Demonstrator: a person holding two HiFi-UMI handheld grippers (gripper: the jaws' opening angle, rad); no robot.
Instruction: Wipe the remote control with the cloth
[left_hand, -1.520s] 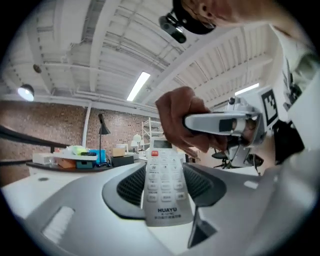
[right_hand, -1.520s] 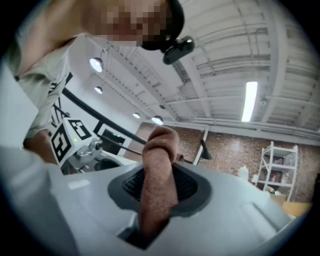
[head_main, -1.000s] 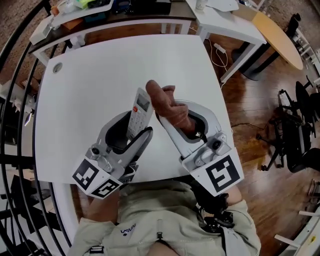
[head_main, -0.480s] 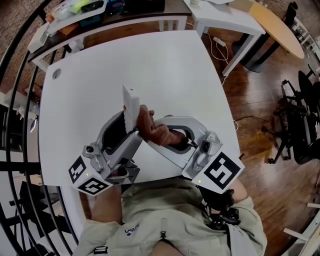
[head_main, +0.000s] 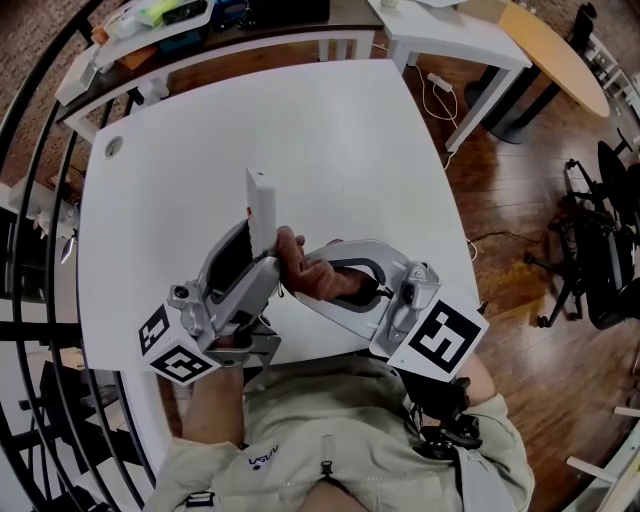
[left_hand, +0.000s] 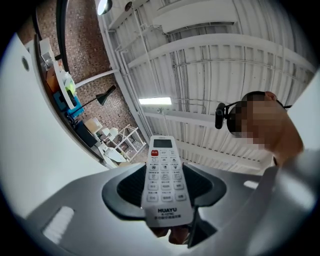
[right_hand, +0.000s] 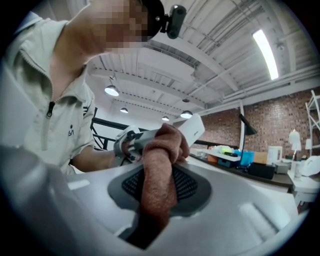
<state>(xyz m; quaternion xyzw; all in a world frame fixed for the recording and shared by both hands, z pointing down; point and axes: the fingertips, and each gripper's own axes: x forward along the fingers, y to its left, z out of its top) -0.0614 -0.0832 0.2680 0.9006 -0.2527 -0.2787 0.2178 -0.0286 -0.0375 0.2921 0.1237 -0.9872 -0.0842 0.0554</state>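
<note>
- While the left gripper (left_hand: 165, 192) has its jaws closed partway onto the lower end of a slim white plastic remote control (left_hand: 162, 170), that remote stands nearly upright, lifted clear of the white square table (head_main: 300, 130), with its button face turned toward the left gripper's camera.
- Just beside it, the right gripper (right_hand: 160, 187) has its jaws drawn narrowly together on a rolled reddish-brown terry cloth (right_hand: 159, 170). A rounded wad of cloth bulges past the jaw tips.
- That wad appears to press against the plain back of the remote, low down, close to where the left jaws hold it.
- Both grippers meet in front of the person's chest, over the table's near edge.
- Judged from this, the wiping step is under way, on the remote's rear side.
- The next move likely calls for sliding the cloth along the body toward the free upper end. Pressure should be light enough that the remote does not twist or slip in the left jaws.
- The button face probably needs wiping too, which would mean rolling the left gripper to present it.
</note>
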